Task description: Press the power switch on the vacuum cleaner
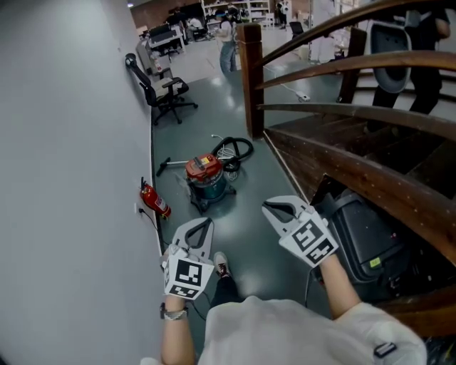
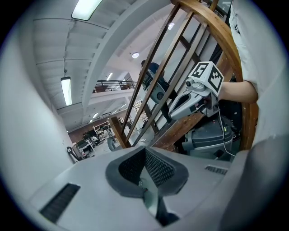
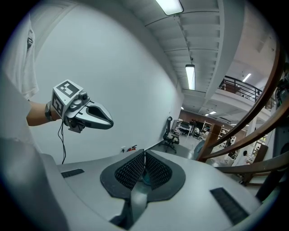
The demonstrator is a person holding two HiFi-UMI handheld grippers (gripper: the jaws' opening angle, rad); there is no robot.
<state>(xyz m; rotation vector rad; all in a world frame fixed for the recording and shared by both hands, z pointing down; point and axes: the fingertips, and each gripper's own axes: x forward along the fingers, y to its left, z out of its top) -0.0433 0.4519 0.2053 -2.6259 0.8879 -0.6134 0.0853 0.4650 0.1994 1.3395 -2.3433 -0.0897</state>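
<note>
An office floor: desks, swivel chairs, shelving, a wooden staircase.

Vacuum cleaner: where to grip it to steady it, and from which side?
Likely the red lid, from above on the near side: the vacuum cleaner stands upright, lid up, and its black hose coils on the far side. Any handle is too small to make out.

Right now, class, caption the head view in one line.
Both shut, the left hand-held gripper and right hand-held gripper face the red vacuum cleaner ahead.

floor to vacuum cleaner: open | left: fire extinguisher | right: railing, seemingly close
</note>
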